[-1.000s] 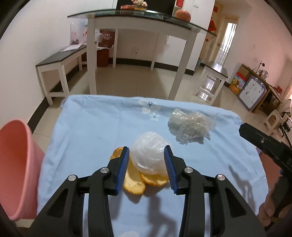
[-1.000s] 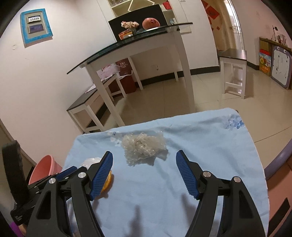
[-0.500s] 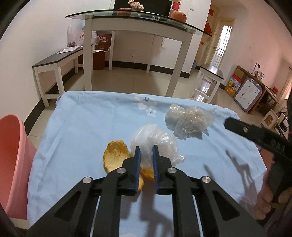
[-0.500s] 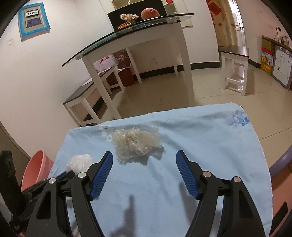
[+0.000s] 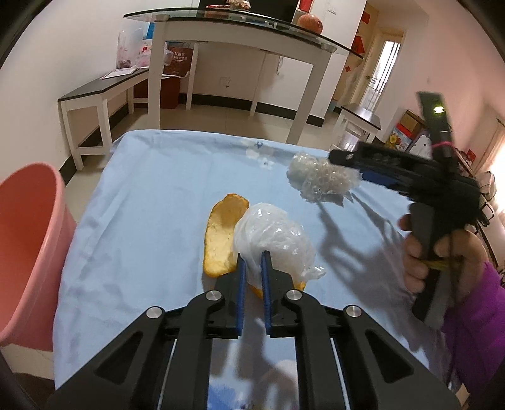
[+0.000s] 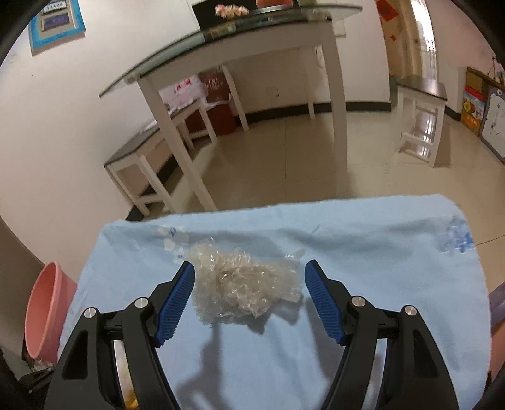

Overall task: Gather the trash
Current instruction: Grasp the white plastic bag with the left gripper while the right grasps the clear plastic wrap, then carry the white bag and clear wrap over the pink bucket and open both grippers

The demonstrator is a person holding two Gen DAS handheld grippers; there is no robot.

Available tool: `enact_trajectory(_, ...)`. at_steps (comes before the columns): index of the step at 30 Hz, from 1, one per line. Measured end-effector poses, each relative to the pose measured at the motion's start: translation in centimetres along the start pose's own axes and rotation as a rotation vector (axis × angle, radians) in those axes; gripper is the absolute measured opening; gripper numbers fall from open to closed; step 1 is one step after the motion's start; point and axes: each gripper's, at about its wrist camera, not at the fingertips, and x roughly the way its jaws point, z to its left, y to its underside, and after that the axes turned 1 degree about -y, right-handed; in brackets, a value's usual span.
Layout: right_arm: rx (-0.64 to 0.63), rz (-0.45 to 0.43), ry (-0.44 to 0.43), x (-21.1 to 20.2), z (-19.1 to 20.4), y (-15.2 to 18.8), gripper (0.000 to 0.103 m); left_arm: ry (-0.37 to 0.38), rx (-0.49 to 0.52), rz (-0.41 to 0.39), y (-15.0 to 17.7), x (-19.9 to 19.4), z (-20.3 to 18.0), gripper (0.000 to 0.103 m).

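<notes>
the left gripper (image 5: 251, 257) has its jaws narrow and closing, the blue ribbed pads pinching the near edge of a white bag (image 5: 274, 239), a thin, crinkled, glossy plastic ball. the bag sits on the middle of the cloth (image 5: 151, 202), resting against and partly over two pieces of peel (image 5: 222, 233): one long, curved, orange outside and pale pithy inside, the other only a sliver showing under the bag.

the right gripper (image 6: 249, 284) has its jaws wide, one ribbed blue pad on either side of a wad (image 6: 243, 288) of clear, bubbly, crumpled film; the pads do not press on it. the wad lies on the cloth farther back and to the right of the bag, well apart from it. in the left view a hand (image 5: 442, 255) in a purple sleeve (image 5: 473, 331) grips that gripper's dark handle.

the cloth is soft light blue fabric, faintly wrinkled, with a small flower print near its far edge. a smooth pink bucket (image 5: 28, 246) stands just beside its left edge.

beyond it lies a pale tiled floor, white walls with a dark skirting, a glass-topped table (image 5: 240, 28) on white legs, a low dark-topped bench (image 5: 104, 91) and a small stool (image 6: 419, 116).
</notes>
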Motion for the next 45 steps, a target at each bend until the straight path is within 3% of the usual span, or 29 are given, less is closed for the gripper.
enact_trajectory(3,0.022,0.045,-0.033,0.9,-0.1,0.4,0.070,0.006,-0.012,-0.007,0.3,-0.9,0.2,0.009)
enact_trajectory(11,-0.012,0.069,-0.072,-0.1,0.8,2.0,0.016,0.011,-0.025,-0.028,0.8,-2.5,0.3,0.009)
enact_trajectory(17,-0.015,0.050,-0.107,-3.0,1.9,3.6,0.003,0.011,-0.025,-0.047,1.1,-3.8,0.4,0.009)
enact_trajectory(30,-0.007,0.051,-0.142,-11.8,4.5,10.6,0.003,0.021,-0.019,-0.088,2.8,-7.2,0.7,0.009)
enact_trajectory(45,-0.021,0.082,-0.184,-14.4,7.8,15.1,0.003,-0.032,-0.036,-0.114,6.3,-11.0,2.5,0.009)
